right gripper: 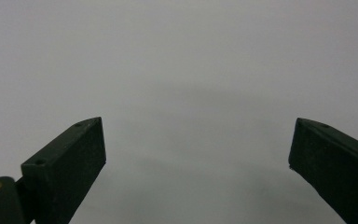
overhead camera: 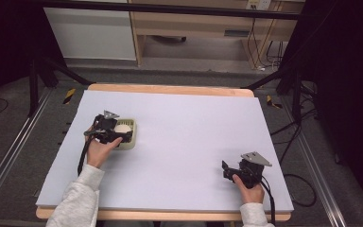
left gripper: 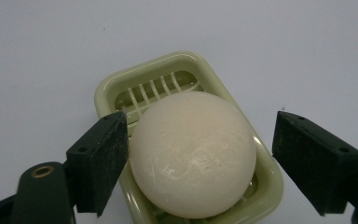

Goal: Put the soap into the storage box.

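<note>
I hold the left gripper (left gripper: 198, 154) over a round, cream-white bar of soap (left gripper: 193, 154) that lies in a pale green slatted plastic soap dish (left gripper: 121, 88) at the left of the lavender-grey table mat (overhead camera: 194, 132). Its jaws stand apart on either side of the soap: one just beside it, the other clear of it. My right gripper (right gripper: 198, 158), jaws spread wide, grasps nothing and rests near the mat's right front corner, well apart from the dish.
</note>
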Action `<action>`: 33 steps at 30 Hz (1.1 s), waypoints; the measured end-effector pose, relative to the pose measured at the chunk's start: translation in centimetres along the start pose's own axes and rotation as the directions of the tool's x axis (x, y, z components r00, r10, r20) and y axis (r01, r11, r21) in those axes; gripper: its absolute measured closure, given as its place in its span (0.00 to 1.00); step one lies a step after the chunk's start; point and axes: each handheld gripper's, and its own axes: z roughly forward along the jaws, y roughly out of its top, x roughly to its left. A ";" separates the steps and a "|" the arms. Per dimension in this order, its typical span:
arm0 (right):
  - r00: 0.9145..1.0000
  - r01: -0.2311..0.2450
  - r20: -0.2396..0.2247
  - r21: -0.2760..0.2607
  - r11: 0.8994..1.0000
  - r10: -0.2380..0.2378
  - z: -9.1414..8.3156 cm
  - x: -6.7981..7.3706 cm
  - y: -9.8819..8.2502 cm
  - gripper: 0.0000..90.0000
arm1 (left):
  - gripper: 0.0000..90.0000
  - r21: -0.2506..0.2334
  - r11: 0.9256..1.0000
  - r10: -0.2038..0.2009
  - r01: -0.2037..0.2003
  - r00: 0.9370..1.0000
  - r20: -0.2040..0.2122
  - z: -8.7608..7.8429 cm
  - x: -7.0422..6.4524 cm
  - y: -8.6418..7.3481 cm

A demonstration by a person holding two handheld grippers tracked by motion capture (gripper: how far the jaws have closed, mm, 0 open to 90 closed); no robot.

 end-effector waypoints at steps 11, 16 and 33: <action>1.000 -0.001 -0.004 -0.005 1.000 0.001 -0.1 0.1 0.0 0.05 | 0.20 -0.030 1.000 -0.001 0.001 1.000 -0.005 -1.3 -0.7 -0.7; 1.000 0.004 0.001 -0.007 1.000 -0.004 -0.1 0.1 0.0 0.05 | 0.20 -0.053 0.999 0.000 0.000 1.000 -0.002 -2.1 -1.2 -1.4; 0.998 0.018 0.056 -0.011 1.000 -0.018 -0.6 -0.5 0.3 0.05 | 0.22 -0.103 0.994 -0.036 0.036 0.999 0.001 -5.2 -0.8 -6.2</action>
